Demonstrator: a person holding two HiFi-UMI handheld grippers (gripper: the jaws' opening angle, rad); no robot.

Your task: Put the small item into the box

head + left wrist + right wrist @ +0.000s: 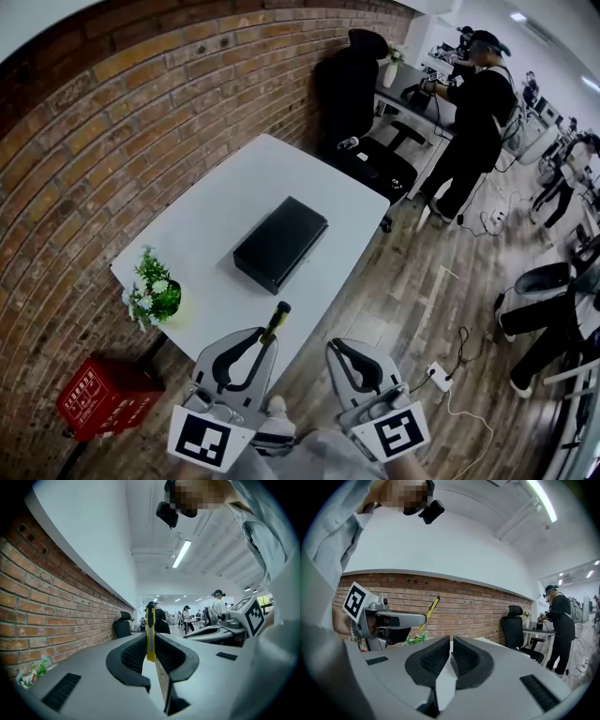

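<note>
Head view: left gripper (260, 345) jaws clamp yellow tool (277, 321) near table (309, 183) edge; right gripper (350, 351) jaws closed.

Flat black rectangular box (280, 242) on plain white tabletop (216, 202); slim yellow item (275, 322), black at the tip. Left tongs (262, 343) and right tongs (347, 352): grey shells, black ribbed pads, cubes patterned with black-and-white square markers. Surroundings: red-brown brick wall (112, 122) with pale mortar lines, red plastic crate (98, 394) with pale lettering, green potted plant (155, 291) with white flowers, brown wood-plank floor (422, 300).
</note>
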